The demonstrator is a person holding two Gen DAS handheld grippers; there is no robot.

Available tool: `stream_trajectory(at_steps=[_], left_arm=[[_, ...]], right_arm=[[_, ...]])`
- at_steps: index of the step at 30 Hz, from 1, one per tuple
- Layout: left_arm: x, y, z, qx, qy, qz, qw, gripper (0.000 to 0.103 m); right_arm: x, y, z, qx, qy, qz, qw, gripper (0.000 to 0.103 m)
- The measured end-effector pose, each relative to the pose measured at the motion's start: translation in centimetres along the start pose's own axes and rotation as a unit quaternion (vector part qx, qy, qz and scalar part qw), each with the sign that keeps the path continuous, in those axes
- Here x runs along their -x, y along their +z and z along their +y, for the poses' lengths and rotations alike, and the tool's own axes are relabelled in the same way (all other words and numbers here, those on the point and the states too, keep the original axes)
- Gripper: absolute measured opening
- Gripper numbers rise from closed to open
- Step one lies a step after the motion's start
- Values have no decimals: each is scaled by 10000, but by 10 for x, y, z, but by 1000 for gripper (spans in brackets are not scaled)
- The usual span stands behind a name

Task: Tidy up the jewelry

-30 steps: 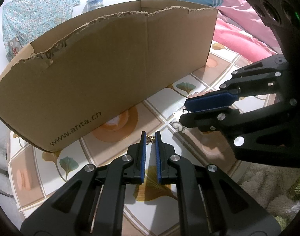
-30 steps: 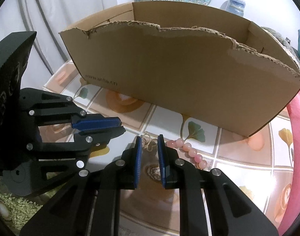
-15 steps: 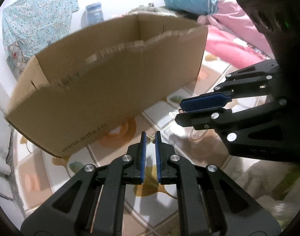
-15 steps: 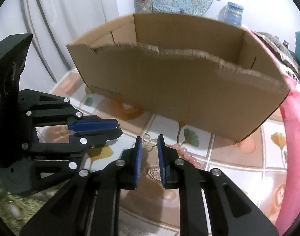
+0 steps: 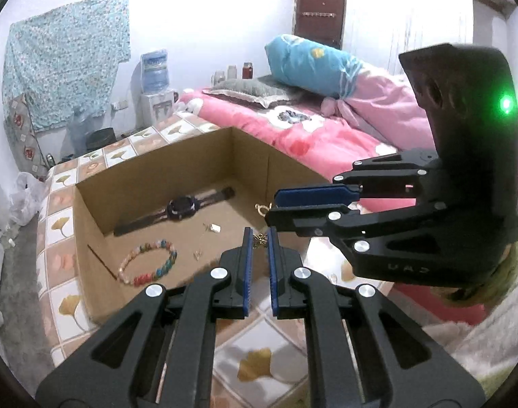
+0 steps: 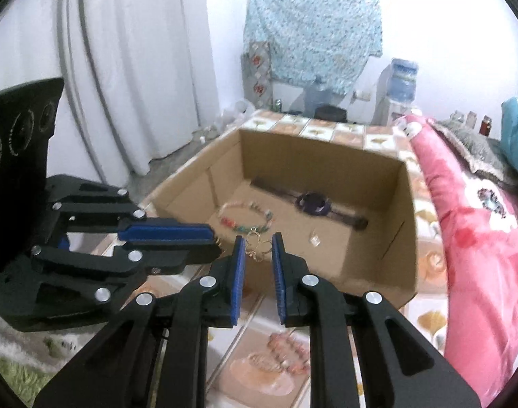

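Observation:
My left gripper (image 5: 260, 239) is shut on a small bronze butterfly charm (image 5: 260, 237), pinched at its fingertips. My right gripper (image 6: 258, 248) is shut on a gold openwork butterfly pendant (image 6: 257, 247). Both hang side by side above the near wall of an open cardboard box (image 5: 89, 238) (image 6: 361, 282). On the box floor lie a dark wristwatch (image 5: 182, 205) (image 6: 313, 203), a multicoloured bead bracelet (image 5: 150, 261) (image 6: 248, 219) and small loose charms (image 5: 214, 227). A pink bead bracelet (image 6: 288, 352) lies on the tiled tabletop (image 5: 259, 357) in front of the box.
A bed with a pink quilt (image 5: 310, 129) and a blue pillow (image 5: 310, 64) runs along the right of the box. White curtains (image 6: 123, 68) hang at the left. A water dispenser (image 5: 155, 81) stands by the far wall. A fluffy rug (image 6: 14, 374) borders the near table edge.
Both grippers have risen together with their charms still pinched. The box, seen from the side before, now shows its inside from above.

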State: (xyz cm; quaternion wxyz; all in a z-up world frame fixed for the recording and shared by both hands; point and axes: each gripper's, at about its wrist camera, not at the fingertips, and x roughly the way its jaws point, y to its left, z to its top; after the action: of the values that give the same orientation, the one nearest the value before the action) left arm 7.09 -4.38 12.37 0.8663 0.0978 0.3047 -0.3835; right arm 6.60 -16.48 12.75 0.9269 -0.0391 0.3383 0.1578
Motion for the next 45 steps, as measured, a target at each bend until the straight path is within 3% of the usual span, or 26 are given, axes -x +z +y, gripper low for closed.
stream_trajectory(at_steps=[5, 11, 18, 26, 28, 30, 33, 36, 41, 45], left_arm=[[-31, 18, 19, 210, 107, 186, 9995, 8], [-86, 38, 60, 626, 133, 896, 9939, 8], [-132, 50, 83, 828, 374, 1483, 9848, 8], [-153, 43, 85, 1017, 605, 1751, 9774, 9], [-154, 42, 87, 1062, 639, 1738, 9769, 12], [-153, 42, 89, 1133, 685, 1711, 9763, 22], [-148, 42, 91, 1156, 753, 1627, 9770, 26], [-135, 42, 93, 1230, 781, 1410, 9792, 26], [-70, 41, 74, 906, 657, 503, 9924, 26], [-23, 23, 46, 520, 255, 147, 9982, 31]], right_arm=[[-25, 14, -25, -275, -99, 215, 9993, 16], [-71, 20, -52, -628, 33, 933, 9936, 16], [-111, 19, -66, -805, 170, 1562, 9843, 16], [-122, 17, -72, -883, 92, 1732, 9809, 17], [-120, 17, -74, -933, 69, 1715, 9807, 17], [-118, 18, -77, -1011, 64, 1690, 9804, 18], [-109, 18, -78, -1079, 90, 1579, 9815, 25], [-89, 20, -77, -1132, 182, 1238, 9857, 26], [-30, 18, -71, -1074, 401, 395, 9926, 26], [16, -4, -66, -1042, 512, -62, 9932, 26]])
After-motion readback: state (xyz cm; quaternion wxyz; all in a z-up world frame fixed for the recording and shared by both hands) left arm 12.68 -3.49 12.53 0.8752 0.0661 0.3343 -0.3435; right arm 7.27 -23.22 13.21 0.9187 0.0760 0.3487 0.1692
